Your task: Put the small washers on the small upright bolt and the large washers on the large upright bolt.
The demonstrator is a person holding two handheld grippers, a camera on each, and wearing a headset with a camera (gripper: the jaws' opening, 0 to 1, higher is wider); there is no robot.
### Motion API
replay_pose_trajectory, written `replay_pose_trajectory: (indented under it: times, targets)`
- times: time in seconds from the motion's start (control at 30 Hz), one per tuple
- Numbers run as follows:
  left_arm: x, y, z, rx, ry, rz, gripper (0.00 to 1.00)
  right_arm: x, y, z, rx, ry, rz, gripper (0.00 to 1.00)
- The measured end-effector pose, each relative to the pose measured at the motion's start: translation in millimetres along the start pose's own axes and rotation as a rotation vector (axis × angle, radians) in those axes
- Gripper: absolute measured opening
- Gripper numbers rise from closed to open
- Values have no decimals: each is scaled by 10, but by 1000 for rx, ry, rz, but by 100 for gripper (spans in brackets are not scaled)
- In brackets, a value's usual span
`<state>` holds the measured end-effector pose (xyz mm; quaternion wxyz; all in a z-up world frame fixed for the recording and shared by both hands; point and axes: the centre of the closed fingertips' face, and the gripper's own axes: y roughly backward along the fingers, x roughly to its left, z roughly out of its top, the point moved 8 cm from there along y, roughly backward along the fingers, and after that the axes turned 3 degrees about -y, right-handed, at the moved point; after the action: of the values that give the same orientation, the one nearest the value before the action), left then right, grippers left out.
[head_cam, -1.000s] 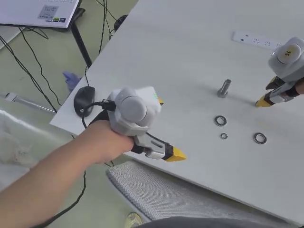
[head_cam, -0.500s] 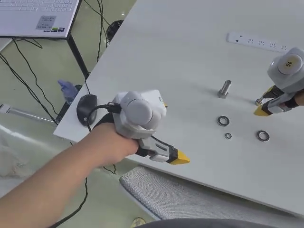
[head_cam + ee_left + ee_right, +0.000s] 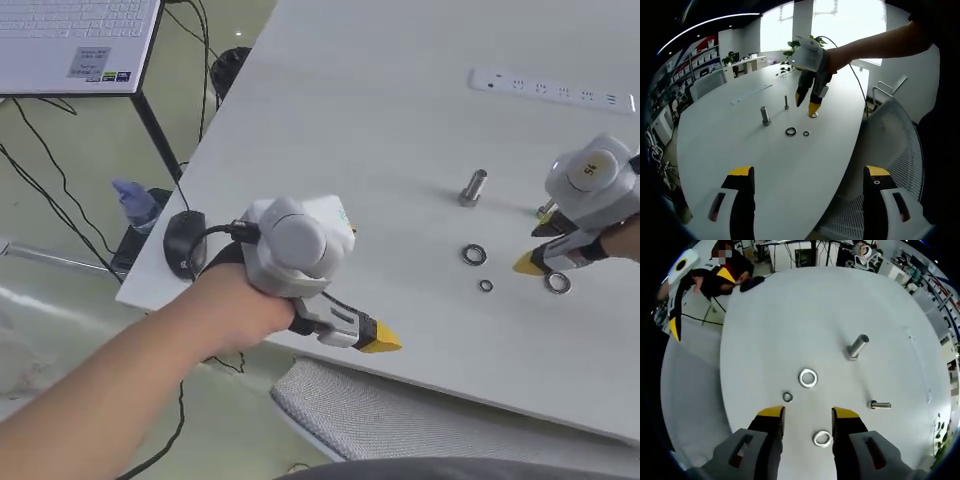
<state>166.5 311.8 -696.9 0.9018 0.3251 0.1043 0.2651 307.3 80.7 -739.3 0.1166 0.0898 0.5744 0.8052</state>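
Steel large washer [image 3: 822, 438] lies flat on the white table [image 3: 790, 315], between the spread jaws of the right gripper [image 3: 809, 415], which is angled down over it. Nearby are a second large washer [image 3: 808, 378], a small washer [image 3: 787, 396], and the upright large bolt [image 3: 857, 346] and small bolt [image 3: 786, 102]. The left gripper [image 3: 808, 171], jaws wide apart, hovers at the table edge.

Hidden and cut off
The right gripper [image 3: 536, 248] covers most of the small bolt [image 3: 545, 210] — the laptop [image 3: 70, 40] runs off the top-left edge.

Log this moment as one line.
right gripper: open, poised over large silver metal washer | left gripper: open, empty, at white table edge | state: pre-grasp
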Motion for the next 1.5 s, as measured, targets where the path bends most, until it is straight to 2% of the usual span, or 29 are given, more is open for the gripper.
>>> replay_pose_trajectory:
  times: [0.17, 0.27, 0.33, 0.43, 0.6, 0.87, 1.23, 1.5]
  targets:
    - [7, -27, 14, -7, -7, -11, 90, 167, -69, 4, -2, -2, 21, 39]
    - [5, -48, 14, -19, 6, -13, 90, 262, -131, -10, 17, 1, 36, 39]
    - [0, -56, 19, -33, 22, -12, 89, 290, -153, -8, 18, 1, 39, 39]
    - [-21, -57, 1, -29, 14, -20, 89, 326, -199, 17, 25, 4, 43, 38]
    - [-45, -37, -16, -36, 10, -28, 89, 305, -258, 61, 5, -17, 36, 39]
    - [-44, -42, -75, -27, 15, -41, 88, 299, -423, 26, 28, -8, 21, 37]
    - [-26, -66, -65, -18, 8, -62, 86, 292, -524, -34, 30, -30, 1, 35]
    - [-29, -76, -59, -16, -1, -71, 85, 324, -540, -40, 36, -19, -2, 35]
